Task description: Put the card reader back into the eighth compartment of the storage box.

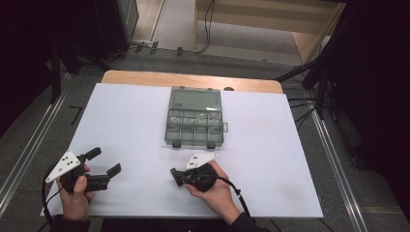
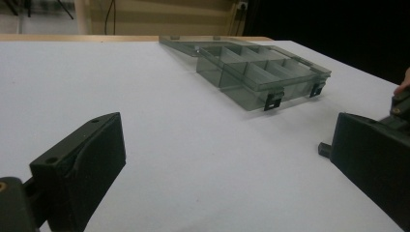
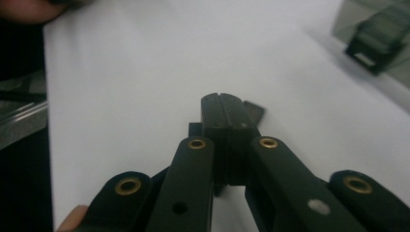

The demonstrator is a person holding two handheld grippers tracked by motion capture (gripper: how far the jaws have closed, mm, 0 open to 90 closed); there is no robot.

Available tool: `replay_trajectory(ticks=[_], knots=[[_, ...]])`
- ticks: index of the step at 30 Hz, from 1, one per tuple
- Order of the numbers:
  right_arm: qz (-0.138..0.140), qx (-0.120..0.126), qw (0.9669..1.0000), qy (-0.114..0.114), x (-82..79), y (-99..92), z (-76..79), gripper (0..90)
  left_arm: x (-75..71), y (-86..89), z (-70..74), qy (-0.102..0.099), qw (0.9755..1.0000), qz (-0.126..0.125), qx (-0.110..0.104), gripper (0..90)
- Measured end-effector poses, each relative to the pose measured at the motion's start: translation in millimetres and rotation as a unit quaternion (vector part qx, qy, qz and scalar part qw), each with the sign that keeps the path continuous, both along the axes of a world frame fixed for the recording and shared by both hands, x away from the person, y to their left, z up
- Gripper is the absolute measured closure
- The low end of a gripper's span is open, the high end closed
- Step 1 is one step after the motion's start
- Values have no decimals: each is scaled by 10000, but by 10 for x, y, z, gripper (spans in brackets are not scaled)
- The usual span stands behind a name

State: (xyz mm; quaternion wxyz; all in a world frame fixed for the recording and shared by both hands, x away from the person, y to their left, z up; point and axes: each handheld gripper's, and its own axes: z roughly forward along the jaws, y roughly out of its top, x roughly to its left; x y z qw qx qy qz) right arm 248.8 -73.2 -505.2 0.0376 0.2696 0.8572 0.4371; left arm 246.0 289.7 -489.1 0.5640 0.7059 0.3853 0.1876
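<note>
Left hand-held gripper [image 1: 103, 163] jaws apart, empty; right hand-held gripper [image 1: 175, 176] closed, empty. Box [image 1: 195, 117] at 12 o'clock on bench [image 1: 270, 159]. Approach front latches squarely.

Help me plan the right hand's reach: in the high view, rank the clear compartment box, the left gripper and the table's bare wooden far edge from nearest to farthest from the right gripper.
1. Clear compartment box: just beyond the right gripper, mid-table.
2. Left gripper: off to the left, near the front edge.
3. Wooden far edge: behind the box, at the table's back.
</note>
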Motion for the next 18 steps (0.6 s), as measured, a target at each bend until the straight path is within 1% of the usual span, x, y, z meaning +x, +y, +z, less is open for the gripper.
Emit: replay_trajectory(ticks=[4,7,15,18], knots=[[150,-102,9998,25,-74,72,-33,883,3,5,-2,6,10000,7,-16,0],[218,-177,9996,8,-98,102,-62,883,3,6,-3,5,10000,4,-20,0],[192,-436,9989,3,-106,117,-101,883,4,5,-4,5,10000,-6,-20,0],[159,-478,9987,16,-89,94,-108,883,2,5,-3,5,10000,-6,-17,0]])
